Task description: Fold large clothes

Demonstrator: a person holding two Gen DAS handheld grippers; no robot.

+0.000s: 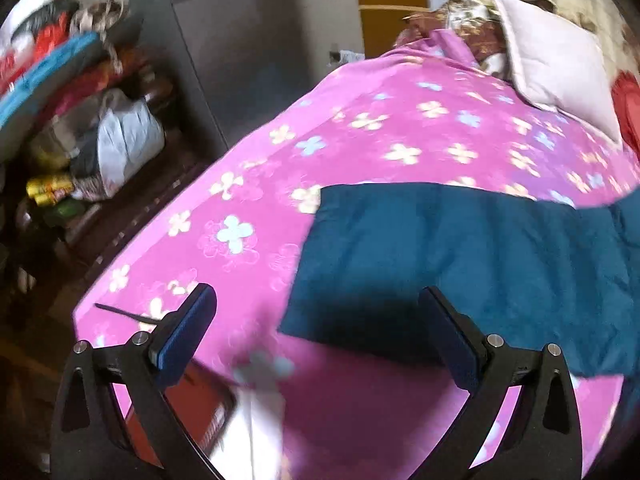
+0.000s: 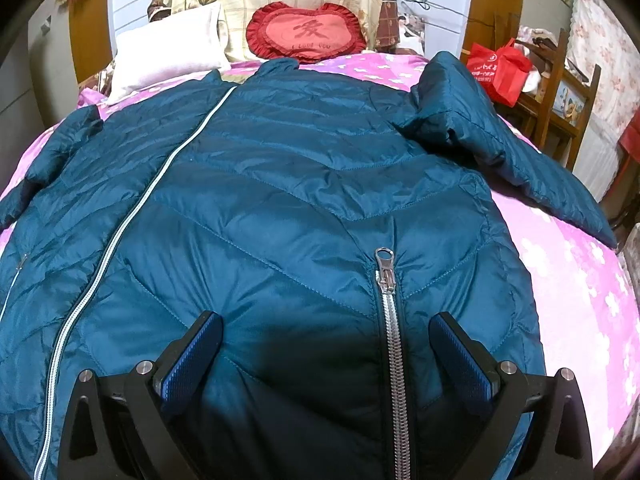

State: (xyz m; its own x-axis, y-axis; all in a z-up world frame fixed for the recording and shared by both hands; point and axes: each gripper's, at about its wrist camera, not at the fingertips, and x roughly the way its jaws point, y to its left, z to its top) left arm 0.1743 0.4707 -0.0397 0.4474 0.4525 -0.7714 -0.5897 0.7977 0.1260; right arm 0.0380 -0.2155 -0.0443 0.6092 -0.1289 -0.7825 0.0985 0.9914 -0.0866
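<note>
Right wrist view has my right gripper (image 2: 326,354) spread and empty over the teal puffer jacket (image 2: 280,208) lying flat on the bed (image 2: 580,280), left gripper (image 1: 316,328) spread too — light, slick, puffy stuff, so I'd pinch hem or sleeve (image 2: 500,136).

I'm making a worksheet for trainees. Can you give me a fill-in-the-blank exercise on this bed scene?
1. The teal quilted puffer jacket lies on a pink ____ bedsheet.
2. The right claw is ____, holding nothing.
3. The heart-shaped cushion is ____ in colour.
4. The left claw stands ____.

Missing words: floral; open; red; open
</note>
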